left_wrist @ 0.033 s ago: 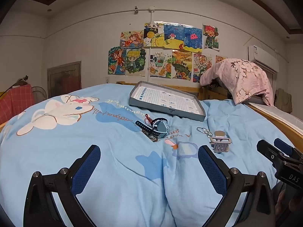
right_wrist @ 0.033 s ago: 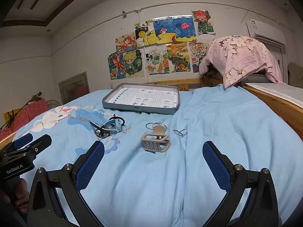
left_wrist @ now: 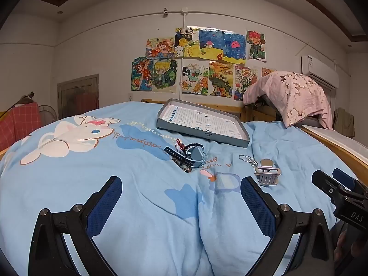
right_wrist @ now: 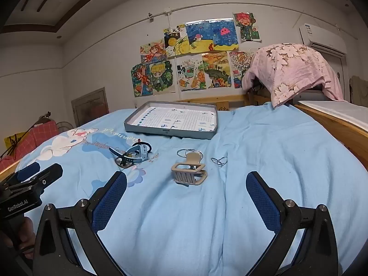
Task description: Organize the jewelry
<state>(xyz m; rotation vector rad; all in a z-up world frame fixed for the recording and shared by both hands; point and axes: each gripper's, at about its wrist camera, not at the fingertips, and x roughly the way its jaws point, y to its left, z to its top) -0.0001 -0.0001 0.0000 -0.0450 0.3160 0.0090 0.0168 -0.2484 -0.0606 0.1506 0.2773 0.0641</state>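
Observation:
A grey tray [left_wrist: 247,138] [right_wrist: 128,120] lined with grid paper lies far back on the blue quilt. In front of it sits a blue-grey watch [left_wrist: 193,155] [right_wrist: 136,154] tangled with a red cord and a black hair tie. To its right lie a beige claw hair clip [left_wrist: 266,172] [right_wrist: 188,172], metal rings [left_wrist: 246,158] [right_wrist: 184,153] and a thin wire piece [right_wrist: 219,161]. My left gripper [left_wrist: 181,181] hovers open short of the watch, with nothing between its fingers. My right gripper [right_wrist: 186,178] is open just short of the clip, also holding nothing.
The blue cartoon quilt [left_wrist: 142,207] covers the whole bed. A wooden bed rail [left_wrist: 333,147] runs along the right. A pink floral cloth [left_wrist: 296,96] is draped at the back right, and a red checked cloth [left_wrist: 18,122] at the left. Drawings hang on the far wall.

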